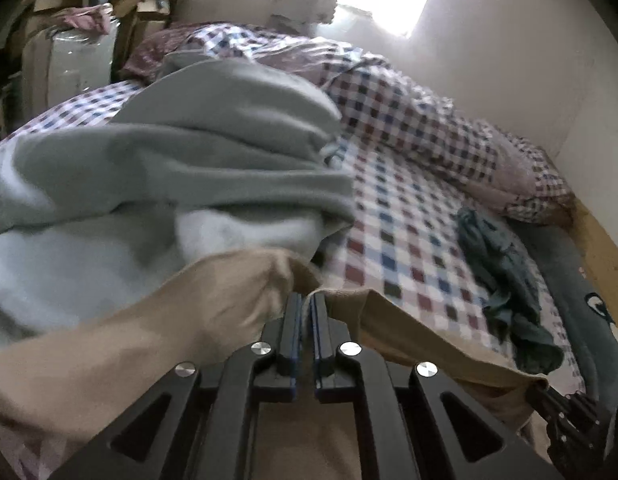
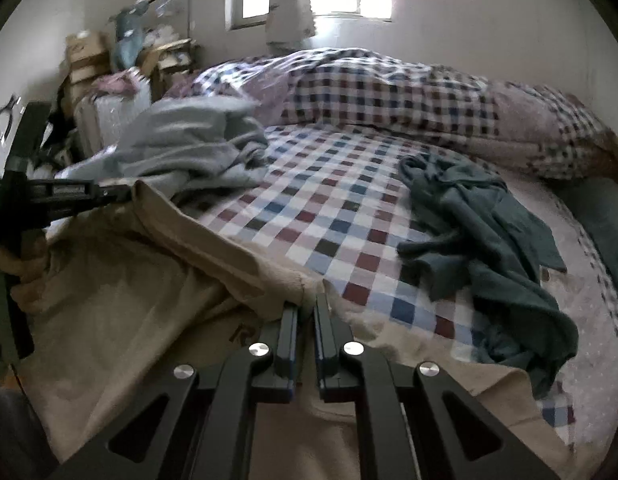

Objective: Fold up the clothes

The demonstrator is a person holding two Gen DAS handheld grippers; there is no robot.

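A tan garment (image 1: 109, 360) lies spread at the near edge of the bed, with its far edge stretched between my two grippers. My left gripper (image 1: 306, 298) is shut on that edge, its fingers nearly together with the cloth at their tips. In the right wrist view the left gripper (image 2: 125, 192) holds one corner of the tan garment (image 2: 129, 288) a little above the bed. My right gripper (image 2: 307, 300) is shut on the same edge further right, low over the sheet, and it also shows as the right gripper (image 1: 549, 396) at the lower right of the left wrist view.
The checkered bed sheet (image 2: 329, 200) lies beyond the garment. A grey clothes pile (image 1: 189, 140) sits to the left and a crumpled teal garment (image 2: 489, 220) to the right. A rolled checkered duvet (image 2: 389, 88) runs along the far wall. Boxes (image 2: 85, 60) stand beside the bed.
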